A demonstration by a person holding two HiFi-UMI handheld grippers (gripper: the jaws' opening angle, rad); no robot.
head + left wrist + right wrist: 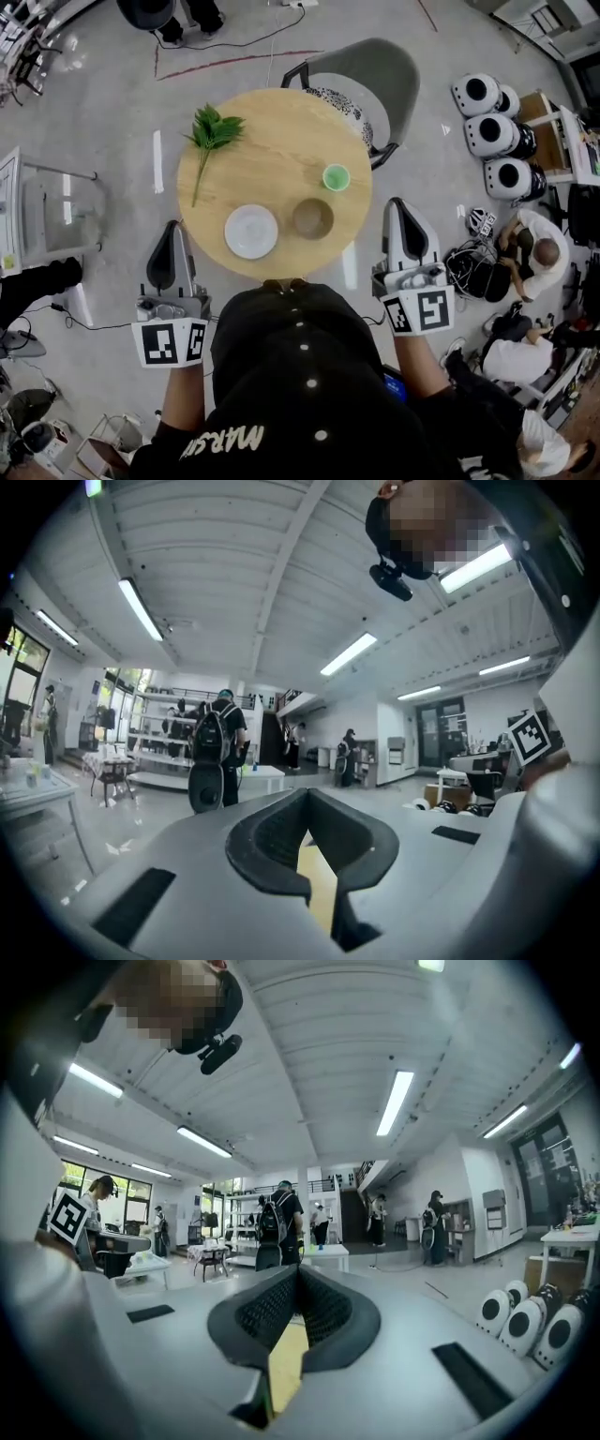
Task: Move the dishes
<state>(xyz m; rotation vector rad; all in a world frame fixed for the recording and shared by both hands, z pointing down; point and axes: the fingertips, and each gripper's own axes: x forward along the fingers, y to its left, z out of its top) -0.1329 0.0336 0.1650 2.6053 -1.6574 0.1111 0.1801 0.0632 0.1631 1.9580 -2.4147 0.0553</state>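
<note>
Dishes stand on a round wooden table (pixel 281 159), none of them touched. A white plate (pixel 251 231) lies near the table's near edge, just ahead and to the right of the left gripper (pixel 172 228). A brown bowl (pixel 312 217) sits just beside the plate, between the two grippers and to the left of the right gripper (pixel 397 204). A small green cup (pixel 336 177) stands a little beyond the bowl, ahead and to the left of the right gripper.

Both grippers are held off the table's edge, one at each side of it, pointing level. The left gripper's jaws are pressed together with nothing between them, as its own view shows, and the right gripper's jaws are likewise clenched and empty.

A leafy green sprig (pixel 214 131) lies on the far left part of the table, well ahead of the left gripper. A grey chair (pixel 375 75) stands at the table's far side. Three white rounded units (pixel 492 136) sit on the floor, beyond the right gripper and to its right.
</note>
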